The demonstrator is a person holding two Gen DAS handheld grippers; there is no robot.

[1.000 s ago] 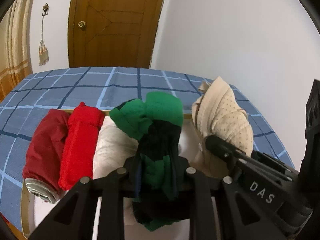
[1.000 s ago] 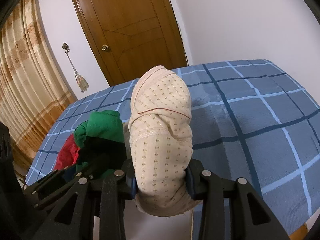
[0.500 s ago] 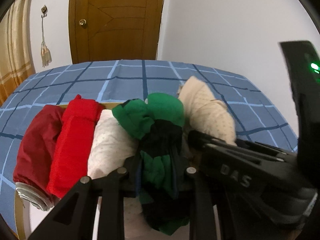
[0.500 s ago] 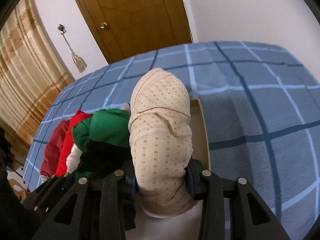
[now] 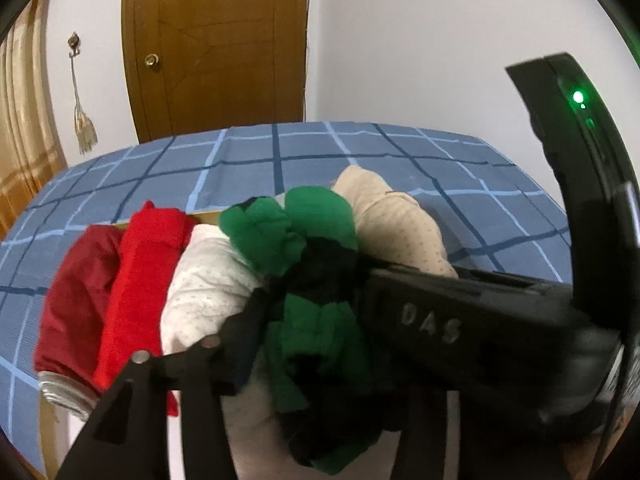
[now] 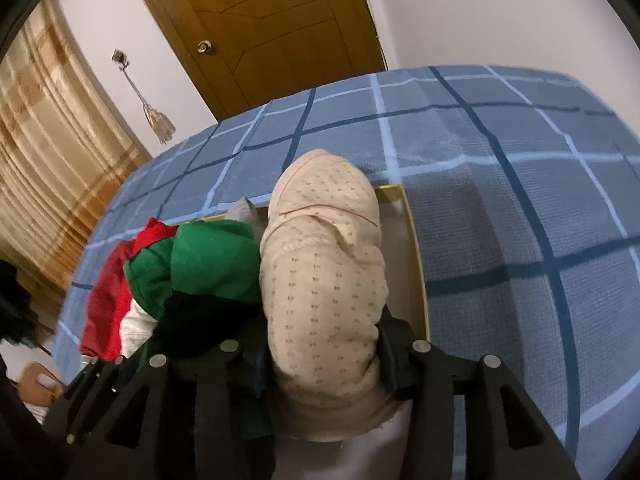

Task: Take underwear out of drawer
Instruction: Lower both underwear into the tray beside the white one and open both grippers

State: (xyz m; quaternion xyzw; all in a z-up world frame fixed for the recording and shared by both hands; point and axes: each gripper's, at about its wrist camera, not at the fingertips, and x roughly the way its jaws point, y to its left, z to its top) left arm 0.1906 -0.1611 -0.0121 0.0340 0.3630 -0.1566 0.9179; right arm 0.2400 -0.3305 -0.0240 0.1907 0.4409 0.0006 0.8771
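Note:
A wooden-rimmed drawer (image 6: 416,264) lies on a blue checked bed. My left gripper (image 5: 316,292) straddles a green and black underwear roll (image 5: 316,340) that rests in the drawer. Its jaws are opening, the left finger (image 5: 244,320) stands just off the roll, and the right finger is hidden behind the right gripper's body (image 5: 440,320). My right gripper (image 6: 324,344) has a beige dotted underwear roll (image 6: 324,280) between its pads, low in the drawer's right end. Its jaws are opening too, but both pads still touch the cloth.
A dark red roll (image 5: 76,300), a bright red roll (image 5: 140,280) and a white dotted roll (image 5: 208,280) fill the drawer's left part. The blue checked bedspread (image 6: 520,208) spreads to the right. A brown door (image 6: 280,20) and a curtain (image 6: 48,140) stand behind.
The right gripper came down with the beige roll, close beside the green roll, and its body now crosses the left wrist view. The left gripper's jaws widened off the green roll.

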